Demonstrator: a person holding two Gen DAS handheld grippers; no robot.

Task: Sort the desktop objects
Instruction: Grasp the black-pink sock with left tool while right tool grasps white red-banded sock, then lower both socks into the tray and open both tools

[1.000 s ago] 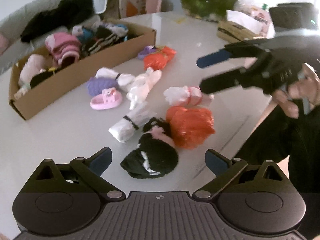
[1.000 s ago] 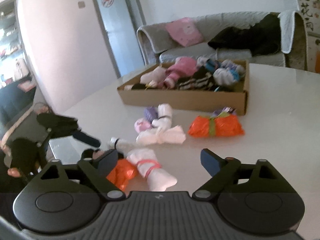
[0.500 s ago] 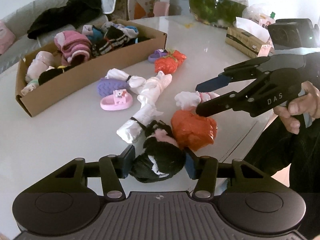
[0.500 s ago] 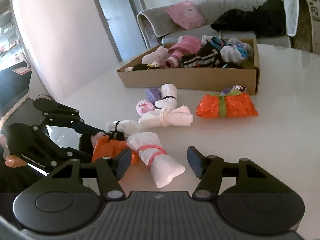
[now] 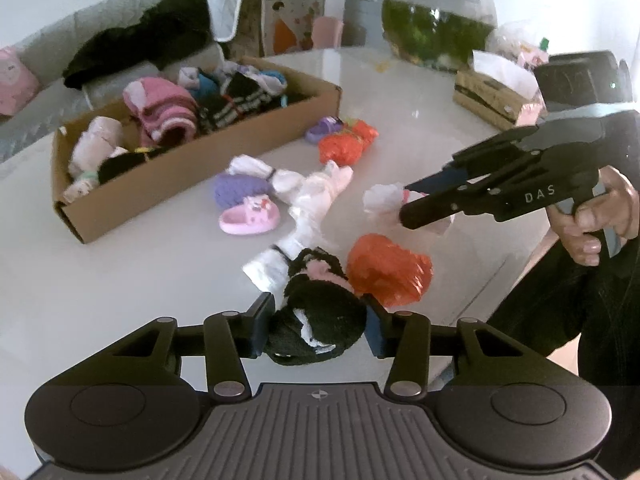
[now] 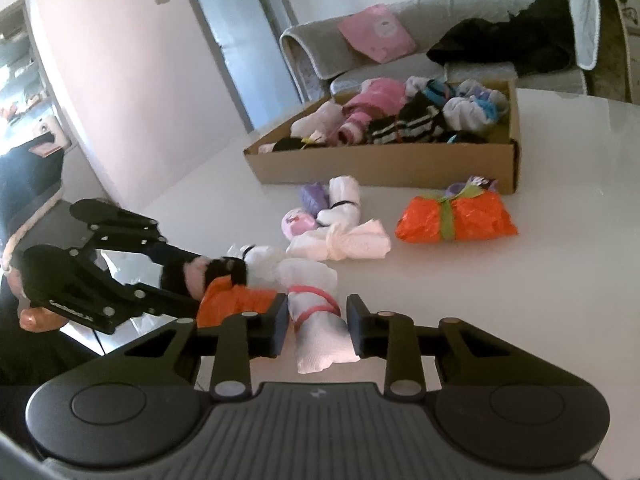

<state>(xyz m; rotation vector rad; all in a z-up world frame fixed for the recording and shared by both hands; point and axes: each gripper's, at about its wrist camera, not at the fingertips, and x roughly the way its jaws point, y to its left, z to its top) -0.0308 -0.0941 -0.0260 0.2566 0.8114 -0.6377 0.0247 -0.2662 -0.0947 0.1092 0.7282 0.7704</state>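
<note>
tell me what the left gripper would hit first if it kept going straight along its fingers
The left gripper is shut on a black fuzzy sock bundle. Beyond it, probably the white rolled bag tied with a black band; depth is unclear.

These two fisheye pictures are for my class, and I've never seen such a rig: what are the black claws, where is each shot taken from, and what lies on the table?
No robot here: a person holds a two-finger gripper in each hand, each with a camera looking along its fingers. One picture is from the left gripper, whose jaws have just been closing and now press on a black sock bundle. The other is from the right gripper, which has closed on a white bundle with a pink band. Each gripper shows in the other's view. On the white table lie orange bundles, more white bundles, small pink and purple slippers, and a cardboard box holding socks.
</note>
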